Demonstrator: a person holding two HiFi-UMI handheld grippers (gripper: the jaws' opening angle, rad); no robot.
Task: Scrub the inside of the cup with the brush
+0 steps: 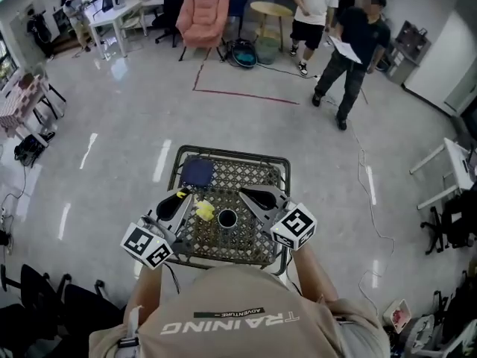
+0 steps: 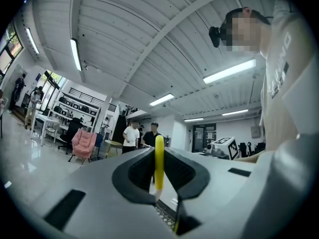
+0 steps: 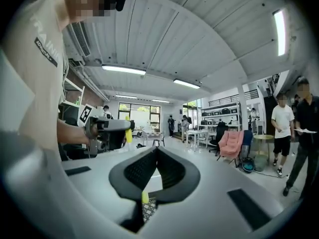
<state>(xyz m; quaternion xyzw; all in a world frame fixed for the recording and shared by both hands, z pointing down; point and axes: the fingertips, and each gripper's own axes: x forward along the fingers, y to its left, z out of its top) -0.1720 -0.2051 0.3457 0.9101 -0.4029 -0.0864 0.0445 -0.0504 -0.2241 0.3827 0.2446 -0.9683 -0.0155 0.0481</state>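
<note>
Left gripper (image 2: 158,151): jaws clamped on the yellow brush (image 1: 204,210). Right gripper (image 3: 156,149): jaws closed, nothing between them. Black cup (image 1: 226,218) upright near middle of mesh surface (image 1: 231,155), brush just left of it. Blue pad (image 1: 197,172) at far-left corner

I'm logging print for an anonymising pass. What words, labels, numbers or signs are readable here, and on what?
"TRAINING": large print on the shirt, upside down in the head view.
"ADVENTURE": small print on the same shirt, beside a bar.
"RAINING": that same print, cut off, in the right gripper view.
Cubes: square patterns only, no letters.
Shirt print in the left gripper view: too blurred to read.
</note>
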